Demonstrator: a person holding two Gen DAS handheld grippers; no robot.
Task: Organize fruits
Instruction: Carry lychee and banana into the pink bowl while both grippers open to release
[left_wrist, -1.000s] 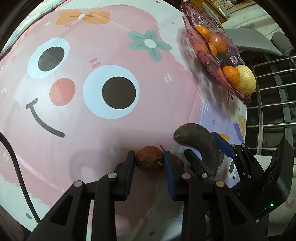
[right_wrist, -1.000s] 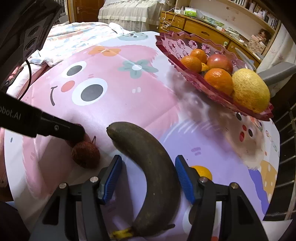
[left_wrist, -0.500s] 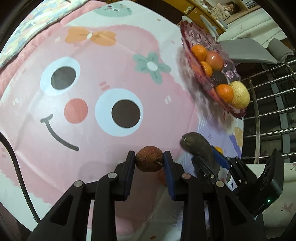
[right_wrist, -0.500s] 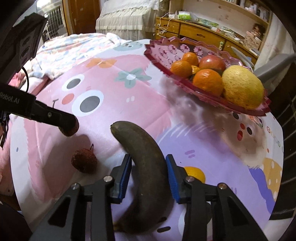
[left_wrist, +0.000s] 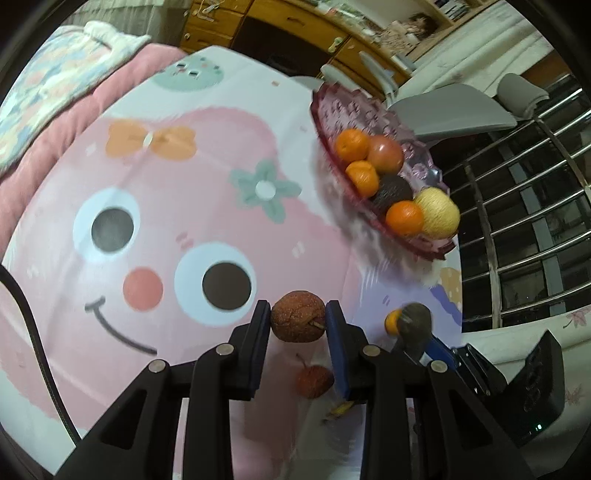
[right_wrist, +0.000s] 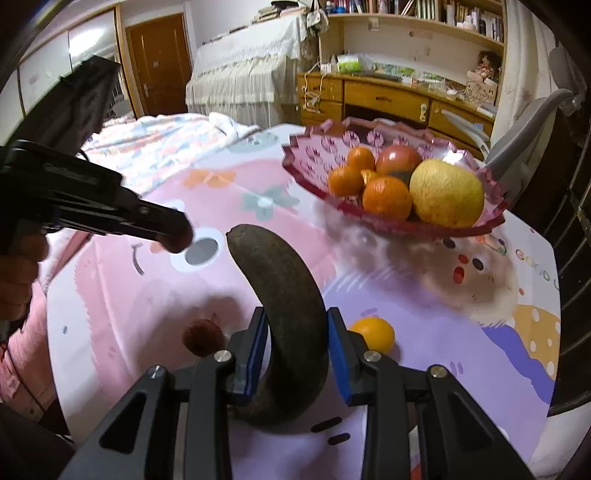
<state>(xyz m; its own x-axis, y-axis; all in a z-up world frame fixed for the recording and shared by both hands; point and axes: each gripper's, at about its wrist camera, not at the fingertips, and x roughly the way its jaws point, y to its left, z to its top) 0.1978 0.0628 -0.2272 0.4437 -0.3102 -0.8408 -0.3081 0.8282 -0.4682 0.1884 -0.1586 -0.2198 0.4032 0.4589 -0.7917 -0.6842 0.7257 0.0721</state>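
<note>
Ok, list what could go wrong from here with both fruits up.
1. The left gripper pinches a round brown lychee only at its fingertips; it may pop out.
2. The right gripper holds the blackened banana mid-length, its long end sticking out; it could pivot or squash.
3. The pink glass bowl is crowded with oranges and a pear; added fruit might roll off.

A pink tabletop cloth (left_wrist: 207, 155) printed with a cartoon face — white eyes with dark pupils, coral cheek, orange bow, teal flower. At upper right, a translucent pink patterned dish (right_wrist: 491, 218) holds oranges (right_wrist: 386, 197), a red apple (right_wrist: 399, 158) and a pale yellow fruit (right_wrist: 447, 192). Blue-padded black tools grip a blackened banana (right_wrist: 291, 314) and a rust-brown lychee (left_wrist: 297, 321).
</note>
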